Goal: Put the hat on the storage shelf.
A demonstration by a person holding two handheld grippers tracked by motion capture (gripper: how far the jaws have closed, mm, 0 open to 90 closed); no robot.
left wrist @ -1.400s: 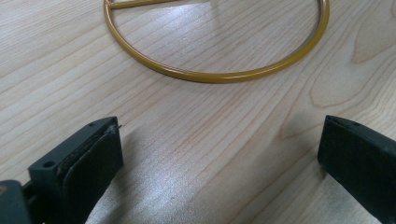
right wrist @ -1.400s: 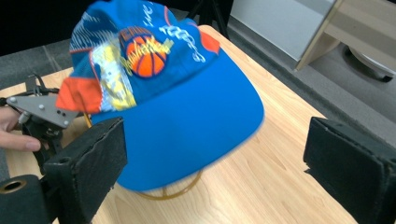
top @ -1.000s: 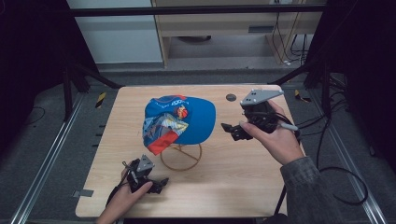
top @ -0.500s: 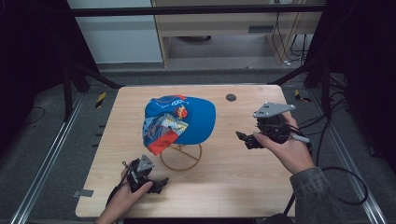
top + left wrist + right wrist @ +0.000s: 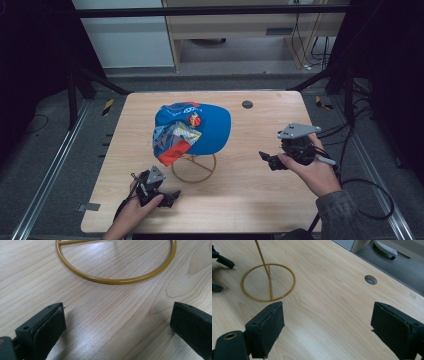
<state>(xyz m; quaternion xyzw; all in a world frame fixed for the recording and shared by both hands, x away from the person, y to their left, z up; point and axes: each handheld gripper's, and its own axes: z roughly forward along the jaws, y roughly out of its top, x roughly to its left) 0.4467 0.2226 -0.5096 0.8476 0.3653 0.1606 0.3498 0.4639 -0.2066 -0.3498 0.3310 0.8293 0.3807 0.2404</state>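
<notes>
High view, cap: a blue cap (image 5: 195, 127) with a patterned brim sits on top of a gold wire stand (image 5: 194, 167), near the middle of the wooden bench (image 5: 240, 200).
High view, stand: its round base ring lies flat on the bench, just below the cap.
High view, left gripper: the left gripper (image 5: 170, 199) lies low on the bench near the front edge, held in the person's left hand (image 5: 131, 214), close to the stand's ring but apart from it.
High view, right gripper: the right gripper (image 5: 266, 159) hangs over the right part of the bench in the right hand (image 5: 312, 170), well apart from the cap, pointing toward the stand.
High view, hole: a small dark round hole (image 5: 247, 104) is in the bench beyond the cap.

Left gripper view, jaws: the two black jaws stand wide apart with bare wood between them; nothing is held.
Left gripper view, stand: the gold ring (image 5: 117, 280) lies ahead of the jaws, not touched.

Right gripper view, jaws: spread wide over bare bench, holding nothing.
Right gripper view, stand: the ring and thin upright rod (image 5: 263, 261) show at upper left, well ahead of the jaws.
Right gripper view, other gripper: the left gripper's dark tips (image 5: 223, 261) show at the far left edge.
Right gripper view, hole: the round hole (image 5: 371, 279) is at upper right.
</notes>
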